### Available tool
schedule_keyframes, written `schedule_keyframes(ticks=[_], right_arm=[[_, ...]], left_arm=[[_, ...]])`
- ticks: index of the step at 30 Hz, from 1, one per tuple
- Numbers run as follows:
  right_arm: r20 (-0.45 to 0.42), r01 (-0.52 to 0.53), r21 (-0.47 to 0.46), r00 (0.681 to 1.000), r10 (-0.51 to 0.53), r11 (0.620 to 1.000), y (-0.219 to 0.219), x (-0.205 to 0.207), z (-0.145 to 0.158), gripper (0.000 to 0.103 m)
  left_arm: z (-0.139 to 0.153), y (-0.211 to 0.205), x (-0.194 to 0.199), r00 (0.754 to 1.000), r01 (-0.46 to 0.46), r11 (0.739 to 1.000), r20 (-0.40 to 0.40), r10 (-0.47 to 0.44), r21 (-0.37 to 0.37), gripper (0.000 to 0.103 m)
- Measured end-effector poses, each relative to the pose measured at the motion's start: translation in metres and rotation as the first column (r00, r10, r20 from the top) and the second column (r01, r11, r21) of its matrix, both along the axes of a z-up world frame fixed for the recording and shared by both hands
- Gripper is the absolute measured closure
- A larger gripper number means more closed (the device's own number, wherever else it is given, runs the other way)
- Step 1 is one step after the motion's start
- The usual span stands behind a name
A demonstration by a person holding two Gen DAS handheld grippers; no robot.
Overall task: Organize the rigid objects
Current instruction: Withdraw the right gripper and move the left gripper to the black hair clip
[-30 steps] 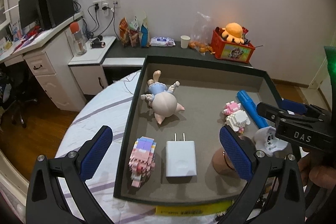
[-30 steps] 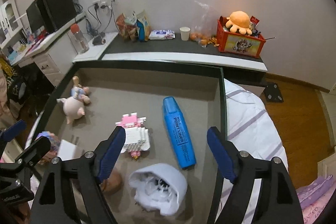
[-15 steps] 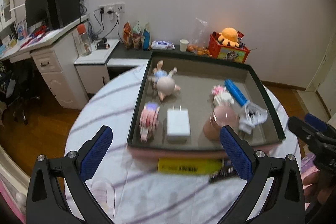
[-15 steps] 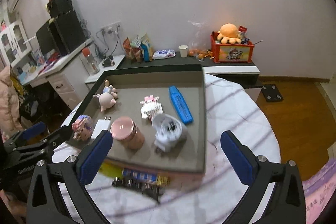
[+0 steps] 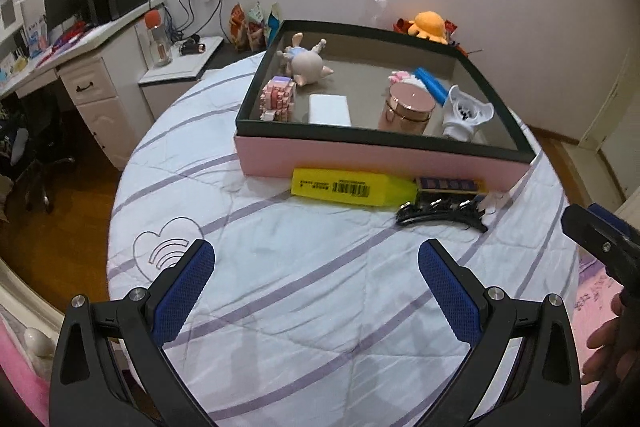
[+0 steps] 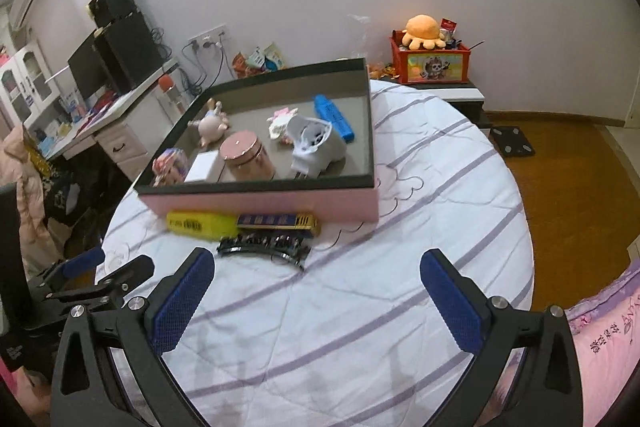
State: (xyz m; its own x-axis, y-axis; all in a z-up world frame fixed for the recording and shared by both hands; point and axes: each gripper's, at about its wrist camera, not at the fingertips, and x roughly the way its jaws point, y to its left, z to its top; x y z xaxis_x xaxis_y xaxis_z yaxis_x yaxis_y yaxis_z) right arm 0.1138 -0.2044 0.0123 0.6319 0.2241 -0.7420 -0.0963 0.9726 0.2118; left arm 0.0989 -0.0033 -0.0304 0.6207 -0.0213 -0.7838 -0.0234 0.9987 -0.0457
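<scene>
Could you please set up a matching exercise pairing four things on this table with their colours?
Things:
1. highlighter
2. hair clip
3. marker
4. jar

Colours:
a. blue
b. rose pink
c. yellow
d. black

Pairs: 1-c, 2-d, 3-a, 4-b
</scene>
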Motion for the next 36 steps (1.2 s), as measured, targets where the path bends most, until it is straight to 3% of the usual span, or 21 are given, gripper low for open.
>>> schedule_keyframes(ticks=[17,30,36], right_arm=[[-0.072,-0.068,-0.01,0.995,0.067,0.998,0.007,0.01,-0.025,0.0],[-0.066,0.017,-0.001,0.998,-0.017,1.0,-0.033,0.009,-0.023,0.0],[-0.075,0.047,0.014,0.996,-0.045,0.999,-0.055,0.007,-0.029,0.0]], left_arm=[[-0.018,-0.022,0.023,0.998,0.047,0.999,-0.038,-0.046,0.02,0.0],[-0.04,-0.086,0.053,0.979,0.174,0.984,-0.1,-0.178,-0.046,0.0],[-0.052,-0.119,0.062,0.98,0.169,0.983,-0.123,-0.16,0.07,0.0]])
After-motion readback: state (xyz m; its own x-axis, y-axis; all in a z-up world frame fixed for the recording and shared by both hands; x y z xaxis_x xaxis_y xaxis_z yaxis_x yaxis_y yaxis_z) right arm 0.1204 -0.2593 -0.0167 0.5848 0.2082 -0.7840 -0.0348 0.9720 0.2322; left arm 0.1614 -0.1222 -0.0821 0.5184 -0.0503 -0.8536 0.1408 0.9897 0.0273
